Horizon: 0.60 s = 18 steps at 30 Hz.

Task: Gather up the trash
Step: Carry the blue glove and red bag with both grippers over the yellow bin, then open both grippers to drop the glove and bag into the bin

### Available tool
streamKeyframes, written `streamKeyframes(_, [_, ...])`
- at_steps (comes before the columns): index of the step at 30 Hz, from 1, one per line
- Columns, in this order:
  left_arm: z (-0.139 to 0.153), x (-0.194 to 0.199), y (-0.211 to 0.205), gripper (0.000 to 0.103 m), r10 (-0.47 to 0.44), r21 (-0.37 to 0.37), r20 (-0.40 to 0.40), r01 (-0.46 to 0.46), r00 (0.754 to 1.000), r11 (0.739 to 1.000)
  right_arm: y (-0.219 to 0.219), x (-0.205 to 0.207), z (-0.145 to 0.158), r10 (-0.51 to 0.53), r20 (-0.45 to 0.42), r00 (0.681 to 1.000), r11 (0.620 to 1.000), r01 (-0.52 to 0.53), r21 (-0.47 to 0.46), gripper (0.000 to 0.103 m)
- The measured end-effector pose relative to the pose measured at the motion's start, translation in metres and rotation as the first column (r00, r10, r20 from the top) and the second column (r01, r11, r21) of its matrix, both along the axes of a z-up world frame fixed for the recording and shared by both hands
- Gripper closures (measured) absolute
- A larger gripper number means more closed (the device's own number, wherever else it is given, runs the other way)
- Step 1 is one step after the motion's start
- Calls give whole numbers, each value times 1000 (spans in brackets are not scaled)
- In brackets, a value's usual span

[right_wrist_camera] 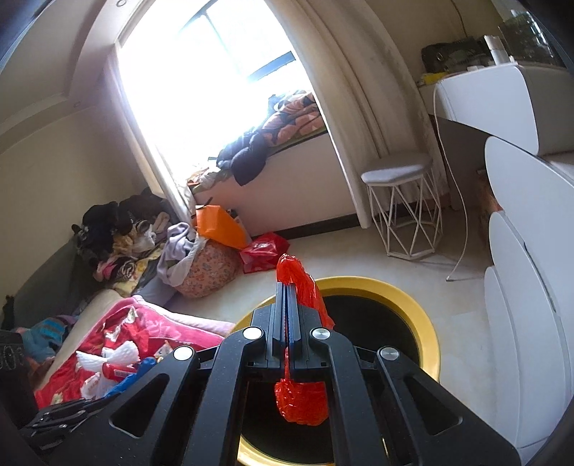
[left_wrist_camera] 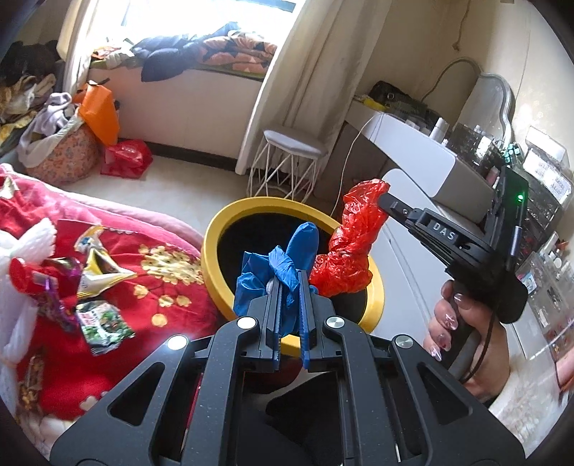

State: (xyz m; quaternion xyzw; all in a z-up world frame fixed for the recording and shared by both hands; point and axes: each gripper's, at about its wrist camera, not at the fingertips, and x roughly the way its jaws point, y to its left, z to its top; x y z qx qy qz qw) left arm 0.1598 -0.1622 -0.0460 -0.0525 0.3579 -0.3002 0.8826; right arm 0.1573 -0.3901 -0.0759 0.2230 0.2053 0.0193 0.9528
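Both jaws were clamped: left gripper [left_wrist_camera: 288,286] on a blue glove [left_wrist_camera: 283,261], right gripper [right_wrist_camera: 287,286] on a red bag [left_wrist_camera: 349,243]; both tilted down over the yellow bin [left_wrist_camera: 215,247]; wrappers [left_wrist_camera: 97,283] littered the red blanket [left_wrist_camera: 150,286] beside it

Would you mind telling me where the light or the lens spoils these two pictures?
Right wrist view: the window is blown out to white, washing out the curtain edge beside it; straight lines bow near the edges. Left wrist view: light is more even, the window glares only at the top; the blue glove and red bag over the yellow bin stay sharp, while the right edge blurs.
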Motion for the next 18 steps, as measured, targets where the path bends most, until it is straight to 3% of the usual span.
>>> streamKeyframes(16, [-18, 40, -38, 98, -2, 54, -52, 5, 999, 999, -13, 9, -20, 20, -69, 997, 999, -17, 42, 101])
streamKeyframes(18, [-19, 43, -38, 90, 7, 55, -59, -4, 998, 998, -13, 11, -22, 16, -79, 997, 999, -13, 37, 99])
